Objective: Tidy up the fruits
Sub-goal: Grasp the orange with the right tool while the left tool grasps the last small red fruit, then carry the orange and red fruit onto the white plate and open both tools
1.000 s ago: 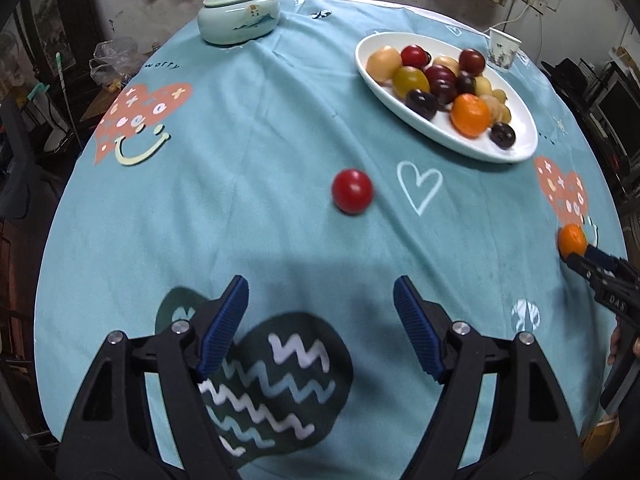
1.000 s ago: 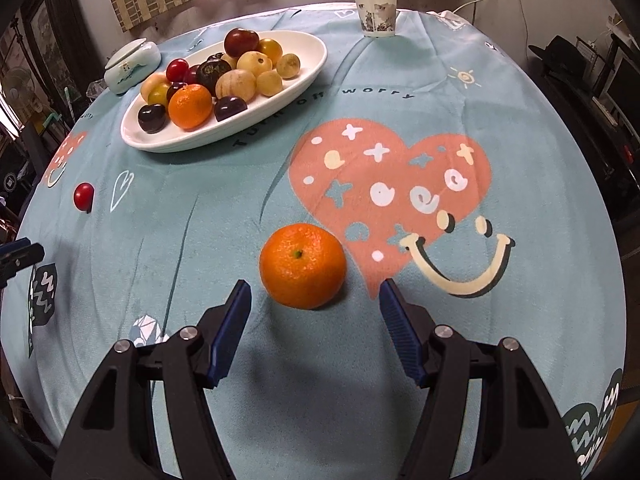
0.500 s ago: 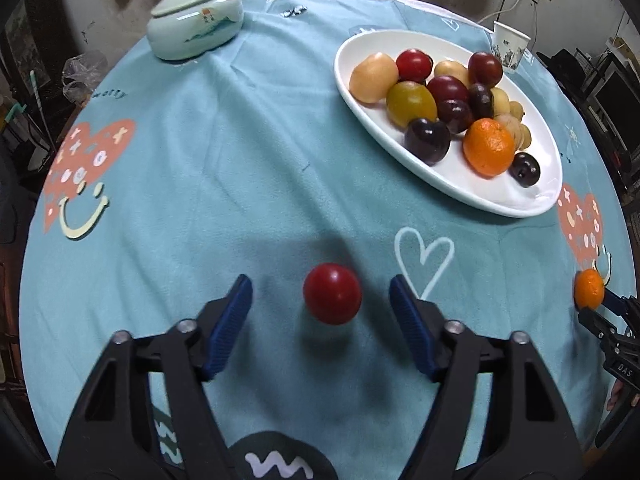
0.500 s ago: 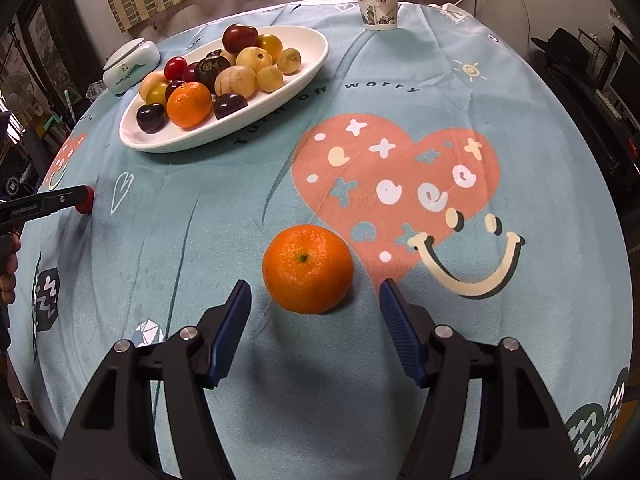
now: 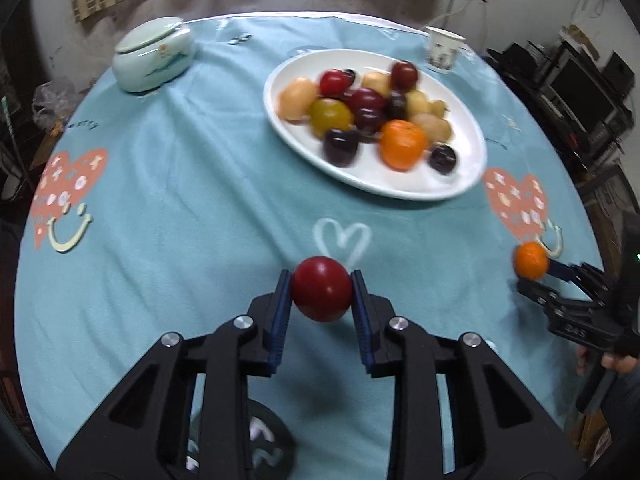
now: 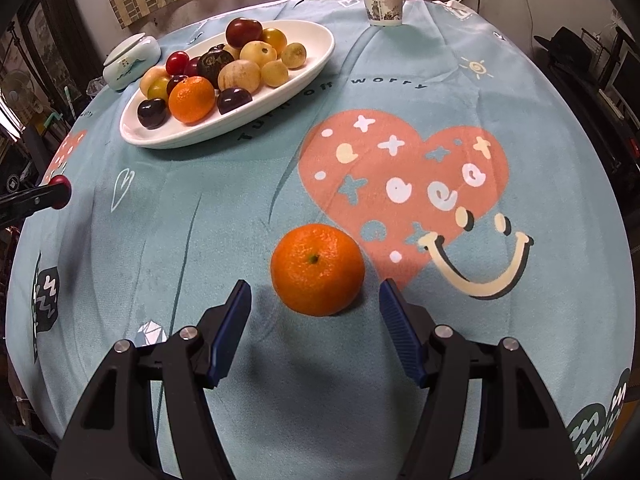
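1. Two grippers over the teal tablecloth (image 6: 224, 216).
2. Left gripper (image 5: 322, 294): jaws have just closed; pads clamp the red fruit (image 5: 321, 294) near the white plate (image 5: 372, 180) of mixed fruit.
3. Right gripper (image 6: 314, 330): jaws half-spread, pads clear of the mandarin (image 6: 317, 270), which sits on the cloth between the fingertips.

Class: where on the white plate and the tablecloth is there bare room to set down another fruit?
On the white plate, the near rim strip in front of the orange and the far tip are bare; its middle is crowded. The tablecloth between plate and lidded jar is open.
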{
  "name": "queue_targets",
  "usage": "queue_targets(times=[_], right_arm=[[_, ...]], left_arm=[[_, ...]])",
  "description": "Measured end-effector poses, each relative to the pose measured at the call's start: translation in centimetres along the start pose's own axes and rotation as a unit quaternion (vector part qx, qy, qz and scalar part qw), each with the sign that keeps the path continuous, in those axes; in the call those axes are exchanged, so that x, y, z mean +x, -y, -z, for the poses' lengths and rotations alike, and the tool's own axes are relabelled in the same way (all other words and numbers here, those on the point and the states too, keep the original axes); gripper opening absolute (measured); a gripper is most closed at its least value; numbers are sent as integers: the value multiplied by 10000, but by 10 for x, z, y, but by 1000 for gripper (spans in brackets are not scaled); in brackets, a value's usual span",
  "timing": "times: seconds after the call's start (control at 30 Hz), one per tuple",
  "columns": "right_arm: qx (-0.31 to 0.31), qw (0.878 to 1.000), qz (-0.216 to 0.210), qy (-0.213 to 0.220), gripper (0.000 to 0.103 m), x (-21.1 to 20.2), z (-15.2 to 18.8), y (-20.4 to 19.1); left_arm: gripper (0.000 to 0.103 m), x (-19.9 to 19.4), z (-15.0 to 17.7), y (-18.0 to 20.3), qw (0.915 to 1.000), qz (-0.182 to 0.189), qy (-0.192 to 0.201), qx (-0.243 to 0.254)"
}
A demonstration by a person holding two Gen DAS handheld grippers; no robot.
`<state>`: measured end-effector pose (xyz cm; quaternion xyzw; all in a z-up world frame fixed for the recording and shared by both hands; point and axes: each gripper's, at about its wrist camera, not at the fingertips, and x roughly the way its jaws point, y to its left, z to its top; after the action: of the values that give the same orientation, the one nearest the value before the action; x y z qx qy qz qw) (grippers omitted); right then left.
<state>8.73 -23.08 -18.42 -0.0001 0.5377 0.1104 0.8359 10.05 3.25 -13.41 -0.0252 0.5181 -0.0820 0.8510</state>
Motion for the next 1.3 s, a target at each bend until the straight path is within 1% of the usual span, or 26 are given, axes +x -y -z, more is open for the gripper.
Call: queue_targets(times=[0.07, 0.1, 0.13, 0.17, 0.2, 0.23, 0.3, 0.5, 0.7, 0.87, 0.97, 1.1, 1.3], right_arm=[[-8, 10000, -6, 2, 66, 1, -1, -1], [-40, 10000, -29, 18, 63, 1, -2, -2], [-85, 9999, -56, -3, 55, 1, -3, -4], [-139, 9999, 26, 16, 52, 1, -3, -5], [-131, 9999, -1, 30, 45, -1, -4, -4], [-105, 9999, -93, 11, 44, -1, -5, -3], [-141, 9998, -125, 32, 43, -4, -4, -5], [-78, 9988, -480, 76, 43, -16, -2, -14], [-257, 9968, -725, 212, 43, -32, -3, -37], [-393, 9945, -885, 396, 43, -50, -6, -53], [-434, 9931, -941, 555, 43, -61, -14, -58], [-445, 9910, -1015, 748, 43, -73, -29, -61], [-528, 9876, -1000, 1092, 43, -84, -67, -65]], left_arm=[[29, -2, 5, 14, 9999, 117, -46, 92], [29, -2, 7, 21, 9997, 190, -69, 153], [29, -2, 9, 27, 9996, 204, -81, 196], [29, 0, 11, 32, 9994, 218, -99, 255], [29, -1, 13, 37, 9992, 217, -112, 312], [29, -1, 14, 39, 9992, 213, -114, 332], [29, -3, 15, 42, 9991, 192, -102, 371], [29, -11, 16, 45, 9990, -6, -57, 446], [29, -26, 12, 52, 9984, -129, 109, 531], [29, -39, 4, 58, 9974, -129, 304, 634], [29, -45, -7, 61, 9964, -186, 448, 700], [29, -53, -29, 61, 9951, -210, 665, 698], [29, -56, -64, 61, 9932, -258, 905, 692]])
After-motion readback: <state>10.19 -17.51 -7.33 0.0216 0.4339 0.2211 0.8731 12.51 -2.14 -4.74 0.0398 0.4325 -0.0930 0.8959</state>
